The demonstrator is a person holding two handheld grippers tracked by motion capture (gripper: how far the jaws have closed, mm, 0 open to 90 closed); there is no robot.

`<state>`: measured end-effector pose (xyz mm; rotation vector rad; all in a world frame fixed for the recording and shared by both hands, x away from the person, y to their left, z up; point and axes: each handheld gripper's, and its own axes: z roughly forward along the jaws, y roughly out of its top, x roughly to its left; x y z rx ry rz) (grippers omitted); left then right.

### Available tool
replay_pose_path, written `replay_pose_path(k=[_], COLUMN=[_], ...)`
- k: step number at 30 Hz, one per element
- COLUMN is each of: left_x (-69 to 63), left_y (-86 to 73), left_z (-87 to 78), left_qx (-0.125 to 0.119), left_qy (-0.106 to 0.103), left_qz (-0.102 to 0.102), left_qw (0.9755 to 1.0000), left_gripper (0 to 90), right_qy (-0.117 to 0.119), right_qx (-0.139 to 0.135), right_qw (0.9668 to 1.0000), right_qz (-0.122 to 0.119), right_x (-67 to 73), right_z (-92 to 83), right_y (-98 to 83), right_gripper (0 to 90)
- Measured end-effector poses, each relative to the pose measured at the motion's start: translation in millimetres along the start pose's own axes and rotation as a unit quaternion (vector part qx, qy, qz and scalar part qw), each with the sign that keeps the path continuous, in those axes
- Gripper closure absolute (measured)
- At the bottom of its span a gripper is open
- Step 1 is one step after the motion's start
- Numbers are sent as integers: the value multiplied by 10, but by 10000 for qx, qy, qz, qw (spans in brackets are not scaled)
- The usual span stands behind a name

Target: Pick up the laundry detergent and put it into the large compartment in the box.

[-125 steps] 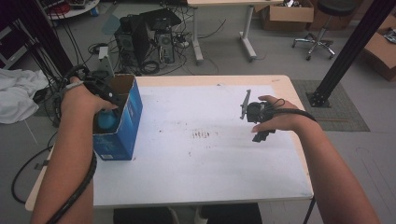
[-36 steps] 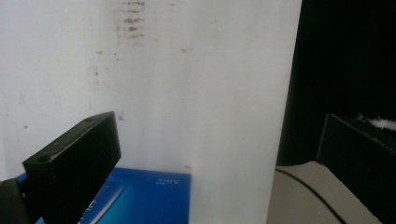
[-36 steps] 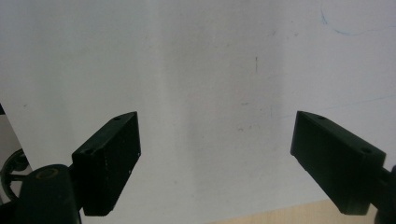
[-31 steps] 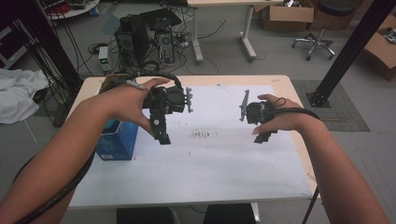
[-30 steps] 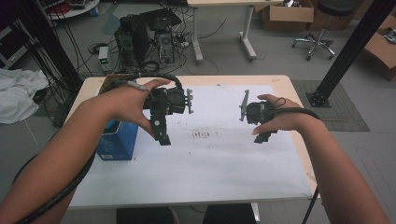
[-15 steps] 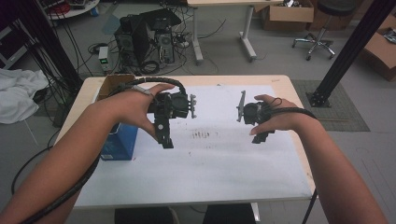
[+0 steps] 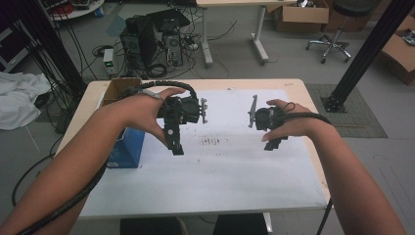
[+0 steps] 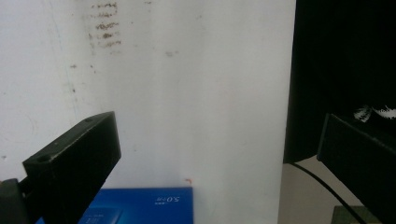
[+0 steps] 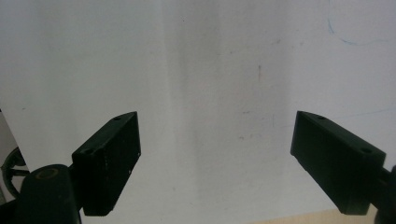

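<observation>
Both grippers are hanging over the table [image 7: 293, 93] with nothing in them: the left gripper [image 8: 219, 154] has its jaws spread wide over the white sheet [image 7: 235, 166], and the right gripper [image 9: 217, 154] is spread wide too, just bare sheet between its jaws. The nearest thing to work with is the blue box [image 7: 126, 149], a cardboard carton sitting at the left edge of the table, partly under the left forearm, with its brown flaps open at the far end; in the left gripper view a corner of it [image 8: 149, 210] pokes in at the bottom, glossy blue with small white print. Biggest risk I'd guess: that left forearm or its thick trailing cable sweeps the box and nudges it off the edge, since it's light cardboard parked right at the rim. The sheet is smooth and matte with a patch of dark scuffs [image 7: 210, 142] mid-table, so a box could slide on it easily. Can't really tell if anything's inside the box from here, the arm hides it.
</observation>
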<state>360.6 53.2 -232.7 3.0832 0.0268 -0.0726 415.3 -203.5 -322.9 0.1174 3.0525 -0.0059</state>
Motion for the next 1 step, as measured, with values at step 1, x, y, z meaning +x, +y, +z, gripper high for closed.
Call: replay_pose_path(k=[1], left_x=[3], left_y=[-1], left_z=[-2], left_qx=[12], left_qy=[2], left_qz=[-5], left_qw=[10000], left_gripper=[1], right_qy=[0], right_qx=[-7], right_qw=[10000], right_qz=[-12], right_x=[-3], right_z=[-2], right_y=[-2], right_gripper=[160])
